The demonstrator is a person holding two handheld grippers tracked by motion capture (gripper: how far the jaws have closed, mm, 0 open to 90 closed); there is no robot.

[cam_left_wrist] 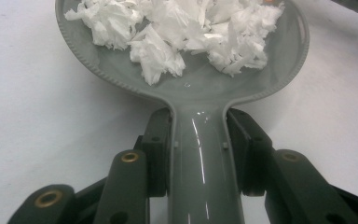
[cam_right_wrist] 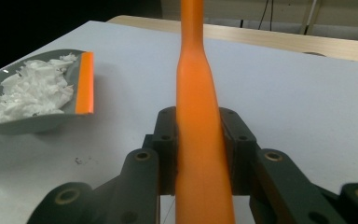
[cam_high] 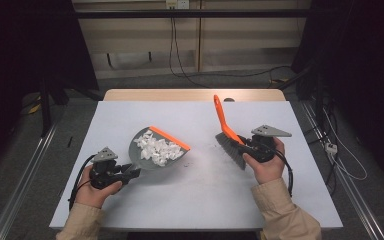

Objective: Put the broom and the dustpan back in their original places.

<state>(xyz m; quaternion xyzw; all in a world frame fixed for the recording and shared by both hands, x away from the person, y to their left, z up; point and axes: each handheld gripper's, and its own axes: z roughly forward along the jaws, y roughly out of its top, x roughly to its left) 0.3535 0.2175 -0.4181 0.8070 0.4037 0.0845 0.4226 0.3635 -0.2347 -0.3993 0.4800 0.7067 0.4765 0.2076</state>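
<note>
At lower left of the high view, the grey dustpan (cam_high: 157, 147) is clamped by its handle in the left gripper (cam_high: 130, 172), mouth pointing upper right, while right of centre the brush (cam_high: 228, 135) is clamped in the right gripper (cam_high: 247, 145), its orange handle pointing up-left.

- Dustpan (cam_left_wrist: 186, 88): front lip cut off by top edge in left gripper view; handle end runs off bottom.
- Paper scraps (cam_left_wrist: 182, 32): top of pile cropped, count n/a.
- Brush (cam_right_wrist: 198, 116): in right gripper view handle cut off top & bottom, bristles out of frame.
- Specks on table (cam_right_wrist: 81, 161): too small to ID.
</note>
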